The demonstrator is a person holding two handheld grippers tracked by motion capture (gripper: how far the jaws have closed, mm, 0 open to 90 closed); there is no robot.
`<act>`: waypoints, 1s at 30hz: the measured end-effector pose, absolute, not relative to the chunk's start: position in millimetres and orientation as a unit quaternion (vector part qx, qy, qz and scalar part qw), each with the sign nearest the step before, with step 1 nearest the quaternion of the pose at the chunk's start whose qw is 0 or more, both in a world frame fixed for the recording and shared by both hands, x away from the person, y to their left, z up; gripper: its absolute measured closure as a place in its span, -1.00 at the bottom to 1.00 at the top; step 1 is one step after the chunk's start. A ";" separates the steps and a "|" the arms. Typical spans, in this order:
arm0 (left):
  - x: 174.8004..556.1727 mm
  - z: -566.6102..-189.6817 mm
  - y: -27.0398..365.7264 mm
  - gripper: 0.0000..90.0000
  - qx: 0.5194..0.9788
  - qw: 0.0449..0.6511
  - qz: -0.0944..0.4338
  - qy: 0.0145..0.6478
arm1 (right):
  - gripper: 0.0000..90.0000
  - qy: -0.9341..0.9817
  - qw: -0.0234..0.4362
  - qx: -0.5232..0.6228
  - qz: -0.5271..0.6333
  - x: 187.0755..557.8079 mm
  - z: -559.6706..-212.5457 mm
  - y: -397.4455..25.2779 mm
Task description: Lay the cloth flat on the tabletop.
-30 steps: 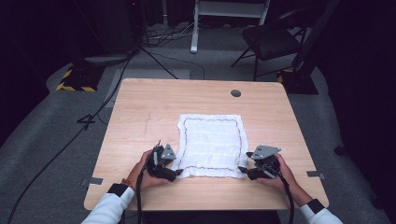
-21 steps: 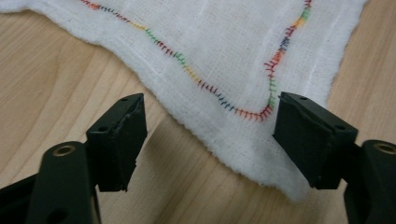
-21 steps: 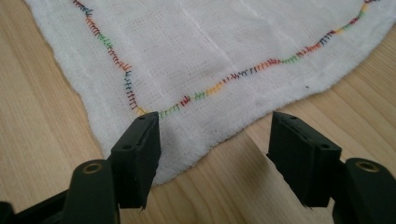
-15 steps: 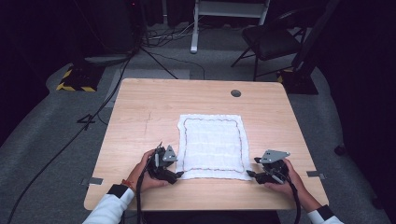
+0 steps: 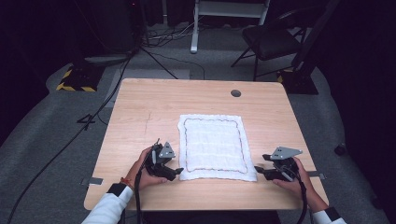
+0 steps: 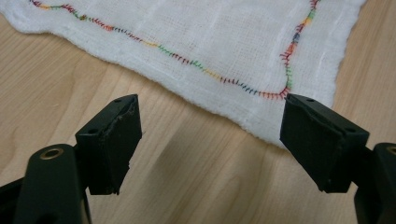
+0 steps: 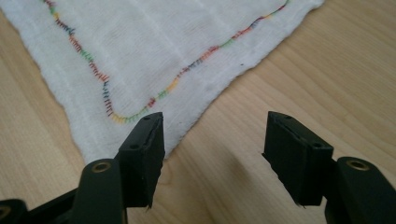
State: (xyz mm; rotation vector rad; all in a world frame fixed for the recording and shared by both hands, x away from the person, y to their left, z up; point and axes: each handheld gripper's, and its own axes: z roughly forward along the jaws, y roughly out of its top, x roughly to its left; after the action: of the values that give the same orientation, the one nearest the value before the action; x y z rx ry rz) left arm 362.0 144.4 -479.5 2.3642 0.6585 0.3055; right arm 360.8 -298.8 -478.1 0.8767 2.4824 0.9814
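Drawn back off the near right corner of the white cloth [image 5: 213, 147], the right gripper [image 5: 265, 172] now rests beside it, while the left gripper [image 5: 173, 171] sits at the near left corner, both jaws wide open and empty, seemingly poised to pinch the corners of the cloth lying flat on the tabletop [image 5: 140, 112].

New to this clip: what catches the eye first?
A white cloth with a multicoloured stitched border lies flat at the middle of the wooden table. The left gripper and right gripper sit open at its two near corners, fingers empty.
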 end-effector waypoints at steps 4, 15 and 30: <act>363.8 -476.9 148.6 -0.55 0.901 0.336 0.125 0.245 | -0.13 0.864 0.178 0.327 0.340 369.7 -477.3 -304.8; 387.3 -474.5 157.2 -0.53 0.891 0.335 0.146 0.269 | -0.09 0.834 0.208 0.391 0.329 396.7 -477.4 -326.8; 422.2 -479.5 165.4 -0.52 0.878 0.331 0.149 0.311 | -0.03 0.817 0.228 0.403 0.343 428.6 -468.9 -324.7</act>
State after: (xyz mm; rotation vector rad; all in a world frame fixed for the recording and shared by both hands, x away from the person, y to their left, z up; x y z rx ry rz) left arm 422.2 165.4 -479.5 2.2959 0.8143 0.3906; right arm 428.6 -324.7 -468.9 1.1099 2.2511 0.9437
